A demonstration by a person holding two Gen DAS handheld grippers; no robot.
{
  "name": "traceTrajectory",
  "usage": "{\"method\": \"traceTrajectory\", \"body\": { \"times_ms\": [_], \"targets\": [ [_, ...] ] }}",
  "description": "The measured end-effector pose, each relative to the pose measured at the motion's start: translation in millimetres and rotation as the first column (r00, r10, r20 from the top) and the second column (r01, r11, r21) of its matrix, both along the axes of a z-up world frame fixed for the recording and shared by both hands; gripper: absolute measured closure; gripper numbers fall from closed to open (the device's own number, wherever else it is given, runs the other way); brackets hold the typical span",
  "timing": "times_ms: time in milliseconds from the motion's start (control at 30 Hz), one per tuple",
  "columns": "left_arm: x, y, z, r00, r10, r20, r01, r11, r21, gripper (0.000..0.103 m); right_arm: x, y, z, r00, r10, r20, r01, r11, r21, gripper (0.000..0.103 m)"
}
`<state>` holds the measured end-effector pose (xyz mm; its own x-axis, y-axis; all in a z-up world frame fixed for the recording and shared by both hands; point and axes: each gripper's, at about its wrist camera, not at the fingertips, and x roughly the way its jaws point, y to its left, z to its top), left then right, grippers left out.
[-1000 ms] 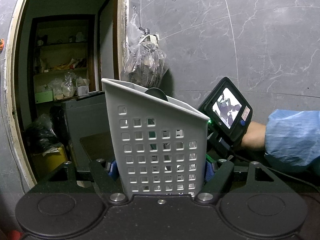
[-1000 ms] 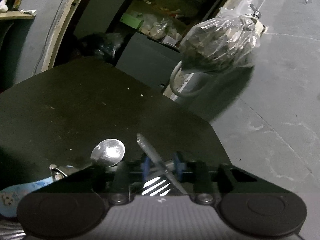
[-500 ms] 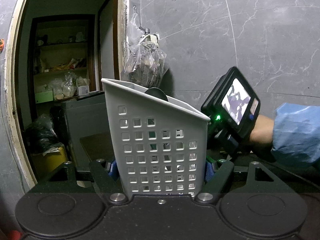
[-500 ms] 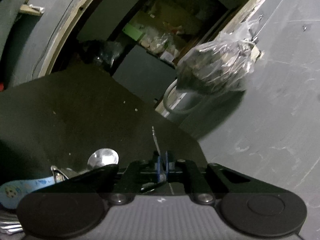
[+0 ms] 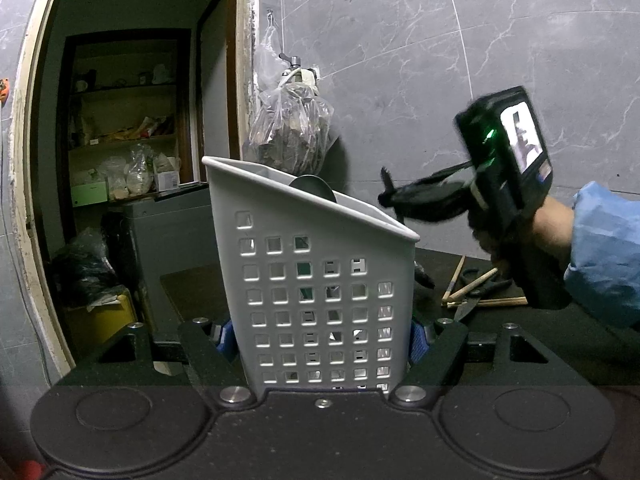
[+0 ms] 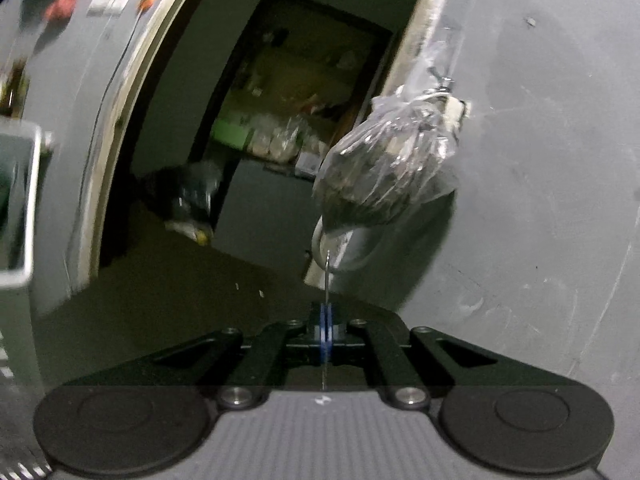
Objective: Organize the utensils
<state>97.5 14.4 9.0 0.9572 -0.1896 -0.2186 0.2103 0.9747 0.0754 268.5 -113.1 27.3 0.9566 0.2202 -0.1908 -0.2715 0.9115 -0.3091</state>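
Note:
My left gripper [image 5: 320, 336] is shut on a pale grey perforated utensil basket [image 5: 312, 280], its blue pads [image 5: 416, 338] pressing both side walls. The basket stands upright, and a round spoon bowl [image 5: 312, 186] shows above its slanted rim. In the left wrist view my right gripper [image 5: 390, 196] hangs raised just right of the rim, blurred, with a hand and blue sleeve [image 5: 600, 256] behind it. In its own view the right gripper [image 6: 326, 320] is shut on a thin metal utensil [image 6: 327, 276], which is seen edge-on and pointing up. The basket's edge [image 6: 20, 208] is at the far left.
Wooden chopsticks [image 5: 476, 286] and black scissors [image 5: 480, 276] lie on the dark table [image 5: 520, 328] at the right. A plastic bag [image 5: 290, 136] hangs on the grey tiled wall behind the basket. A doorway with cluttered shelves [image 5: 120, 140] lies to the left.
My right gripper has closed on the metal utensil, lifted it off the table and rolled. The spoon on the table has dropped out of its view. The left gripper and basket have not moved.

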Motion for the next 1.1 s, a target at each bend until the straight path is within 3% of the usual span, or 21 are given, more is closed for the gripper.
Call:
{"method": "traceTrajectory", "body": {
  "times_ms": [167,400,633,1100],
  "targets": [
    [0.4,0.4,-0.4,1.000,0.000,0.001,0.000,1.000,0.001,0.026,-8.9,-36.9,24.5,0.999,0.043,-0.027,-0.037,0.977,0.209,0.102],
    [1.5,-0.4,-0.3,1.000,0.007,0.002,-0.007,1.000,0.005,0.026,-23.7,-85.8,53.5,0.978,0.145,-0.149,-0.068,0.901,0.428,0.102],
    [-1.2,-7.2,0.5,1.000,0.012,0.000,-0.012,1.000,0.010,0.026,-50.8,-99.8,59.5,0.960,0.212,-0.183,-0.098,0.865,0.492,0.102],
    [-4.1,-10.8,1.2,1.000,0.005,0.000,-0.005,1.000,0.013,0.026,-103.4,-97.7,96.4,0.960,0.274,-0.057,-0.210,0.840,0.499,0.102]
  ]
}}
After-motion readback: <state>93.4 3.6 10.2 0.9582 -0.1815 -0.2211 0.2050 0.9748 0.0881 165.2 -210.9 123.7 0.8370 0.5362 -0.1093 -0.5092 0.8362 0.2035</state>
